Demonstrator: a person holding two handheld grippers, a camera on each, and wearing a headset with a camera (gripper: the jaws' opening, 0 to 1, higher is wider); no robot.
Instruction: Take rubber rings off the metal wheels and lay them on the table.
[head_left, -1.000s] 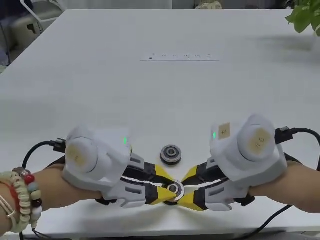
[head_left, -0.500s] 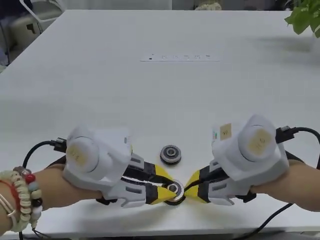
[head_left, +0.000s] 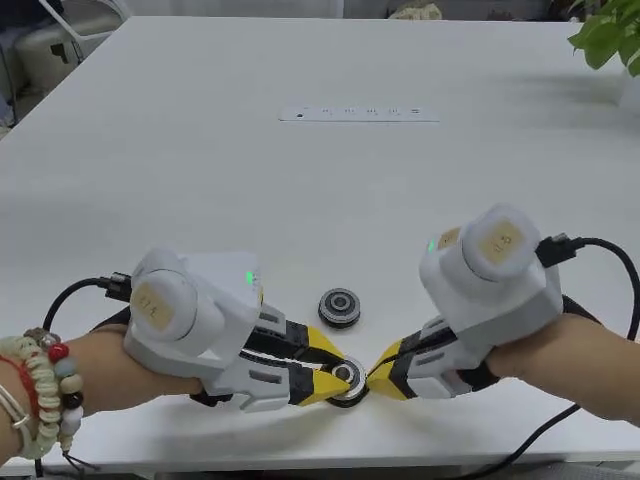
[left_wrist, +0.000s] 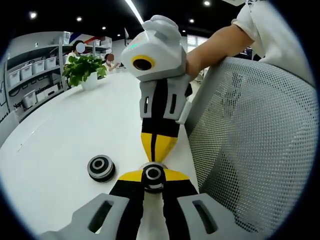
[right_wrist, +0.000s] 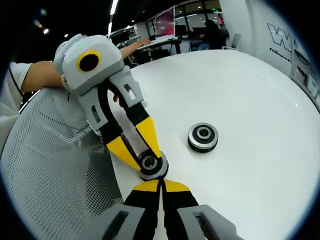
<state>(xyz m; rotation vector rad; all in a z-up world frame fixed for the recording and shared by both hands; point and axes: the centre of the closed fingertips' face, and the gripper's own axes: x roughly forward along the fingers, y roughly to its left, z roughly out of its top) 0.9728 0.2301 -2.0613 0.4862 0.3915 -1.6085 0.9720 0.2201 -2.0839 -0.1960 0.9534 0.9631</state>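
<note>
Head view — my left tool (head_left: 328, 376) grips a wheel (head_left: 347, 376) at the bench's (head_left: 300, 200) near edge, and my right tool (head_left: 378, 375), jaws pressed together, touches its rim. A second wheel (head_left: 340, 306) lies just beyond — ring (head_left: 323, 308) on it.

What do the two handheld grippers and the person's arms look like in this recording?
The left gripper and right gripper have white housings with round tan discs, black jaws tipped yellow, green lights and black cables. Beaded bracelets on the left wrist; white short sleeves.
</note>
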